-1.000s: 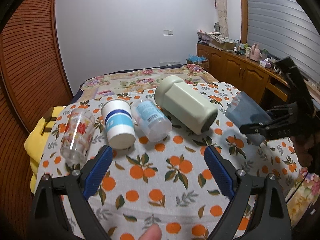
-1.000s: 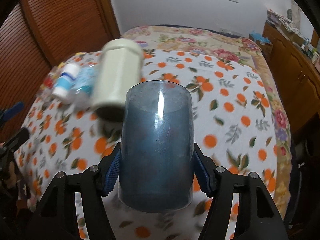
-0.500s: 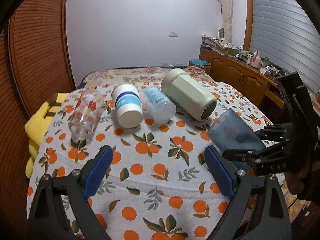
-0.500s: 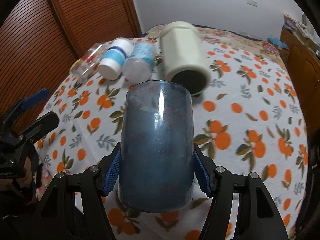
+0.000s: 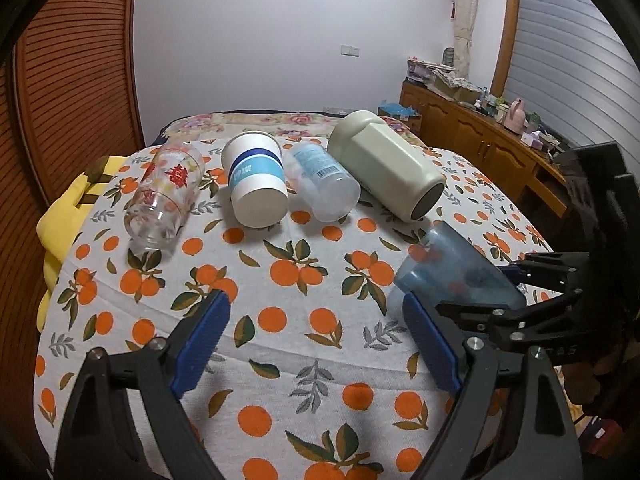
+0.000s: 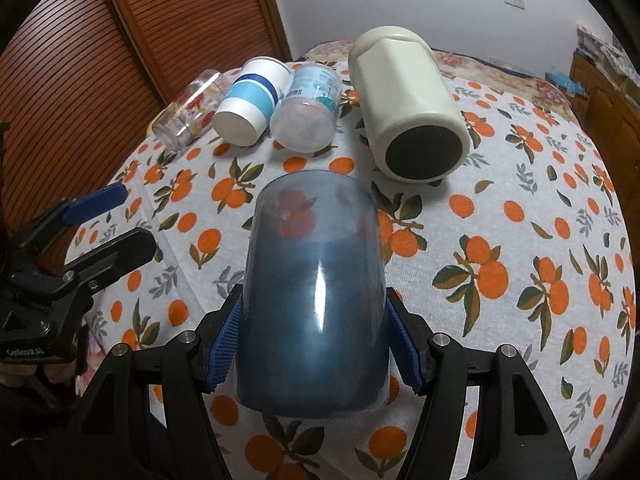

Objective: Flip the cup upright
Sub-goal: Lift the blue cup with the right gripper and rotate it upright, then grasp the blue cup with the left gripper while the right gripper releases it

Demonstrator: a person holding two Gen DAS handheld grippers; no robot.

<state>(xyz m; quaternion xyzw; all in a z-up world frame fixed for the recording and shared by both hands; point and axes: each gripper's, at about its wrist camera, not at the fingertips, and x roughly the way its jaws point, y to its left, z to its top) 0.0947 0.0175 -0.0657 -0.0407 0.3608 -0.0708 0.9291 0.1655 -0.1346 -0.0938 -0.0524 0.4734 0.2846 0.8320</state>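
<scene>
My right gripper (image 6: 314, 344) is shut on a translucent blue cup (image 6: 314, 292), holding it tilted over the table's right front. The cup (image 5: 452, 276) and the right gripper (image 5: 516, 292) also show in the left wrist view at the right. My left gripper (image 5: 316, 340) is open and empty above the table's front; it shows at the left of the right wrist view (image 6: 104, 220). Other cups lie on their sides in a row at the back: a flowered glass (image 5: 166, 196), a white and blue paper cup (image 5: 256, 180), a clear plastic cup (image 5: 324, 186) and a pale green mug (image 5: 386, 164).
The round table has an orange-print cloth (image 5: 304, 320). A yellow cushion (image 5: 60, 216) sits at the table's left edge. A slatted wooden door (image 5: 76, 80) stands on the left, a wooden cabinet (image 5: 480, 140) with clutter on the right.
My right gripper has carried the blue cup lower and nearer to the table's front, tilting it. The left wrist view has drawn closer to the row of lying cups.
</scene>
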